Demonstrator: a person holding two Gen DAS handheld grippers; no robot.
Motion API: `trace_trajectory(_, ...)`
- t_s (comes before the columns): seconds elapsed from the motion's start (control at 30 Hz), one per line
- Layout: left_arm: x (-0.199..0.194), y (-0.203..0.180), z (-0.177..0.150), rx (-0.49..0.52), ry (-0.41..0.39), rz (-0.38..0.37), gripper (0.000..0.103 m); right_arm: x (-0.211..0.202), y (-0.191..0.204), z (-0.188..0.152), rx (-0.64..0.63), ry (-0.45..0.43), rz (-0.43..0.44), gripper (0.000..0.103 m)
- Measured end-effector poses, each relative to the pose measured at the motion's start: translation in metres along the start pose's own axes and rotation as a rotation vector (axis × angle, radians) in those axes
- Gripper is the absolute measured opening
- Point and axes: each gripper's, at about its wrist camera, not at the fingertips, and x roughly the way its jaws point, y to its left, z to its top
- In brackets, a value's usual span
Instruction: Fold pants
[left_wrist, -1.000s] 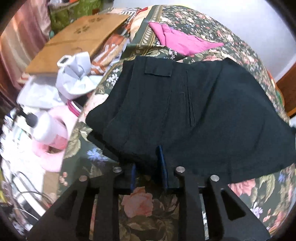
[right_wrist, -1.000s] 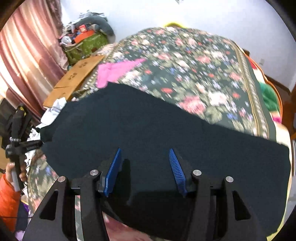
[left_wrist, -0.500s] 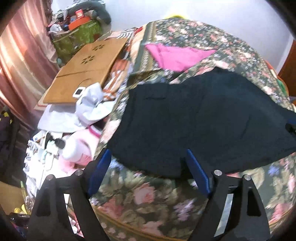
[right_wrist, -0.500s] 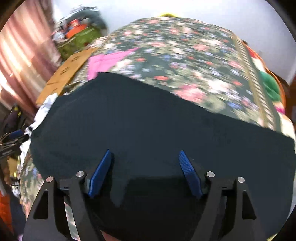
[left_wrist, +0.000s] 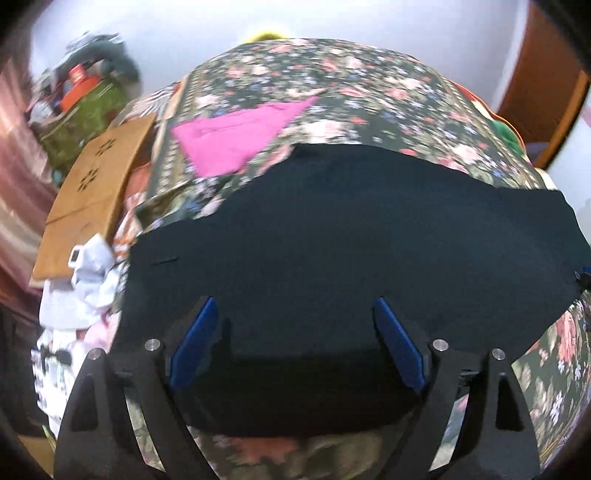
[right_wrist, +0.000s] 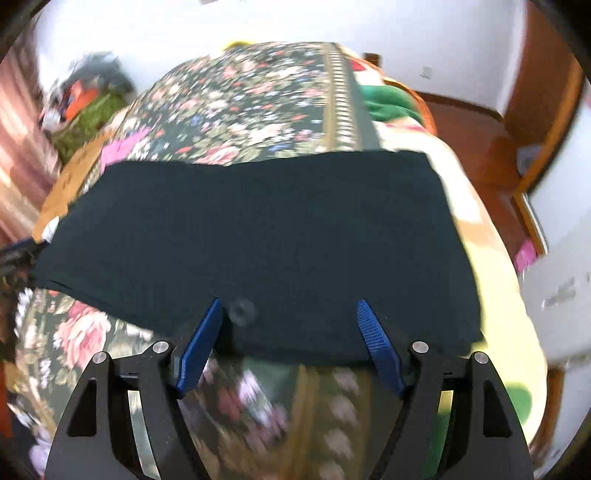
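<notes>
Floral bedspread (left_wrist: 369, 85) carries the black pants (left_wrist: 351, 240) — pink cloth (left_wrist: 236, 136) at eleven o'clock; left gripper (left_wrist: 295, 332) and right gripper (right_wrist: 290, 332) both gape, holding nothing.

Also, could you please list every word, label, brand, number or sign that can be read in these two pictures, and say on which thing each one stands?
No readable text in either view.
Brown board: only cut-out flower-shaped patterns, no letters.
Red and orange items in the far pile: any print is too blurred to read.
Black pants: no visible label; the small round mark in the right wrist view is too blurred to identify.
Floral bedspread and pink cloth: no writing.
</notes>
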Motion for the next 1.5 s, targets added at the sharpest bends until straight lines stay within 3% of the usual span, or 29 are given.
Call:
trace_trajectory(0.1, -0.001, -0.02, 0.007, 0.042, -0.017, 0.004, 0.087, -0.017, -0.021, -0.012, 0.094, -0.027, -0.002, 0.072)
trace_trajectory(0.2, 0.002, -0.04, 0.016, 0.059, 0.001, -0.087, 0.087, -0.024, -0.041, -0.023, 0.192, -0.024, 0.012, 0.072)
trace_trajectory(0.33, 0.012, -0.067, 0.023, 0.095, 0.034, -0.132, 0.088, -0.02, -0.054, -0.03, 0.27, -0.025, 0.063, 0.072)
trace_trajectory(0.5, 0.019, -0.093, 0.032, 0.109, 0.029, -0.113, 0.094, -0.011, -0.064, -0.023, 0.338, -0.05, 0.111, 0.072)
trace_trajectory(0.7, 0.025, -0.113, 0.038, 0.125, 0.051, -0.154, 0.094, -0.001, -0.078, -0.015, 0.423, -0.102, 0.152, 0.072)
trace_trajectory(0.77, 0.027, -0.12, 0.04, 0.127, 0.055, -0.161, 0.094, -0.003, -0.08, -0.015, 0.427, -0.133, 0.126, 0.061)
trace_trajectory(0.83, 0.028, -0.125, 0.043, 0.13, 0.059, -0.169, 0.094, -0.004, -0.08, -0.015, 0.401, -0.153, 0.083, 0.032)
trace_trajectory(0.9, 0.027, -0.13, 0.045, 0.136, 0.058, -0.171, 0.094, -0.003, -0.082, -0.015, 0.389, -0.156, 0.075, 0.017)
trace_trajectory(1.03, 0.024, -0.137, 0.046, 0.159, 0.041, -0.153, 0.094, -0.01, -0.086, -0.014, 0.364, -0.19, 0.085, 0.011)
trace_trajectory(1.27, 0.007, -0.135, 0.05, 0.162, -0.011, -0.136, 0.094, -0.024, -0.087, 0.01, 0.29, -0.265, 0.002, 0.01)
trace_trajectory(1.5, -0.02, -0.12, 0.053, 0.134, -0.086, -0.137, 0.094, -0.05, -0.073, 0.048, 0.233, -0.343, 0.029, 0.01)
